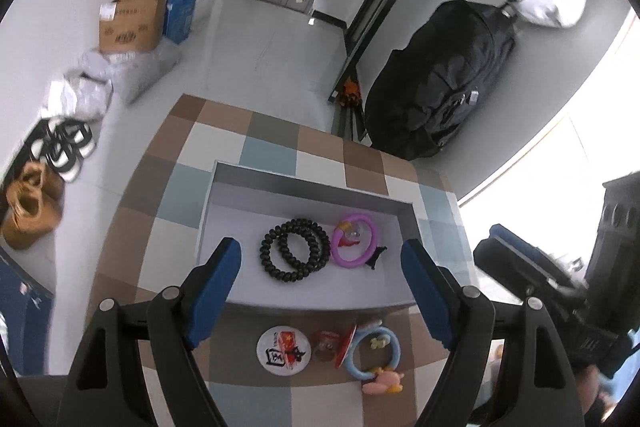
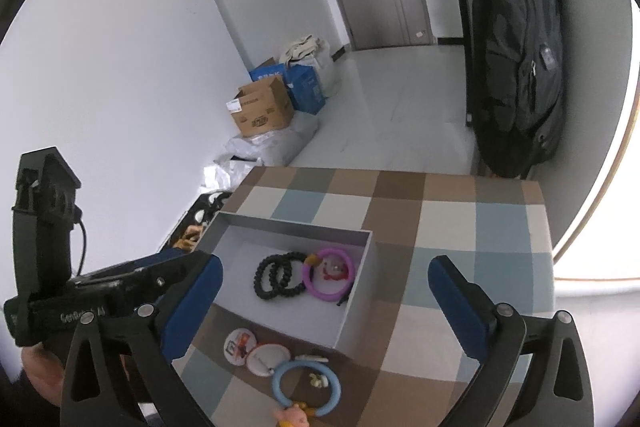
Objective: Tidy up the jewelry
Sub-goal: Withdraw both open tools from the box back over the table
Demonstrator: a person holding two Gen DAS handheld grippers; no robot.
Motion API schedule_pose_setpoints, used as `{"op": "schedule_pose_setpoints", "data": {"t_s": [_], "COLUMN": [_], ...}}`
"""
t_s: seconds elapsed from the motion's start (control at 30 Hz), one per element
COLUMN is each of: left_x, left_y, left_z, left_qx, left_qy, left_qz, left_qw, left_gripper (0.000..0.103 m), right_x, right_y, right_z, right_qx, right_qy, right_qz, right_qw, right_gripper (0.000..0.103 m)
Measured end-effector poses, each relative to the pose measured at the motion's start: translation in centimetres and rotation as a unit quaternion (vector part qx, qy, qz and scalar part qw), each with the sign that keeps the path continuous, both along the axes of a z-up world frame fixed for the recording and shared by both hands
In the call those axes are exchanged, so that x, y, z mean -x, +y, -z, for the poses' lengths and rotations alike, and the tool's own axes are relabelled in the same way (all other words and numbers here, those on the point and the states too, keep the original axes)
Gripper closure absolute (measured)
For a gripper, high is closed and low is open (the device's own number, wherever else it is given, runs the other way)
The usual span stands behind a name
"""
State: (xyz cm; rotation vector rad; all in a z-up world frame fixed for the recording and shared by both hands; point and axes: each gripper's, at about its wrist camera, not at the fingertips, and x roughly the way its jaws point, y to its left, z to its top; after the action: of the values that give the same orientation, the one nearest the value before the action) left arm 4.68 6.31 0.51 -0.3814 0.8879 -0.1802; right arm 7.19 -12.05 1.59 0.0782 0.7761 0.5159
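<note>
A grey open box (image 1: 304, 183) (image 2: 356, 307) sits on the checkered table. In it lie two black coiled hair ties (image 1: 294, 249) (image 2: 278, 275), a pink ring bracelet (image 1: 355, 239) (image 2: 329, 275) with a charm, and a small black clip (image 1: 376, 257). In front of the box lie a round white badge (image 1: 283, 349) (image 2: 239, 345), a second badge (image 2: 266, 359), and a blue ring bracelet (image 1: 374, 353) (image 2: 306, 389) with a pink charm. My left gripper (image 1: 322, 283) is open above the box's front wall. My right gripper (image 2: 324, 303) is open and empty, above the box's right part.
The checkered table (image 1: 360, 163) (image 2: 460, 227) ends at a far edge before the floor. A black backpack (image 1: 436, 79) (image 2: 516, 67) hangs at the right. Cardboard and blue boxes (image 1: 136, 21) (image 2: 264, 111), bags and shoes (image 1: 32, 203) line the left wall.
</note>
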Motion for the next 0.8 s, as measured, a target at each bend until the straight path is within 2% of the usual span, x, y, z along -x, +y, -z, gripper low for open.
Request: {"op": "schedule_pose_setpoints", "data": {"t_s": [0.1, 0.23, 0.4, 0.47, 0.63, 0.8], "left_x": [0.6, 1.4, 2.3, 2.7, 3.5, 4.2], "left_y": [-0.4, -0.5, -0.9, -1.2, -1.8, -2.3], "left_z": [0.3, 0.7, 1.1, 1.3, 1.7, 2.4], "left_qx": [-0.013, -0.009, -0.007, -0.010, -0.021, -0.047], "left_qy": [-0.003, 0.001, 0.012, 0.017, 0.023, 0.032], "left_qz": [0.004, 0.011, 0.019, 0.021, 0.025, 0.026], "left_qw": [0.9999, 0.9999, 0.9997, 0.9996, 0.9992, 0.9981], "left_gripper": [0.024, 0.024, 0.023, 0.016, 0.015, 0.015], "right_x": [0.5, 1.1, 2.0, 2.5, 3.8, 5.2], "right_y": [-0.2, -0.7, -1.9, -2.1, -2.3, -1.9], "right_z": [0.0, 0.1, 0.2, 0.3, 1.1, 2.0], "right_qx": [0.006, 0.003, -0.034, -0.027, -0.015, 0.009], "right_qy": [-0.005, -0.001, 0.018, 0.016, 0.032, 0.039], "right_qz": [0.003, 0.009, 0.011, 0.016, 0.010, -0.008], "right_qw": [1.000, 1.000, 0.999, 0.999, 0.999, 0.999], "right_gripper": [0.000, 0.000, 0.000, 0.000, 0.000, 0.000]}}
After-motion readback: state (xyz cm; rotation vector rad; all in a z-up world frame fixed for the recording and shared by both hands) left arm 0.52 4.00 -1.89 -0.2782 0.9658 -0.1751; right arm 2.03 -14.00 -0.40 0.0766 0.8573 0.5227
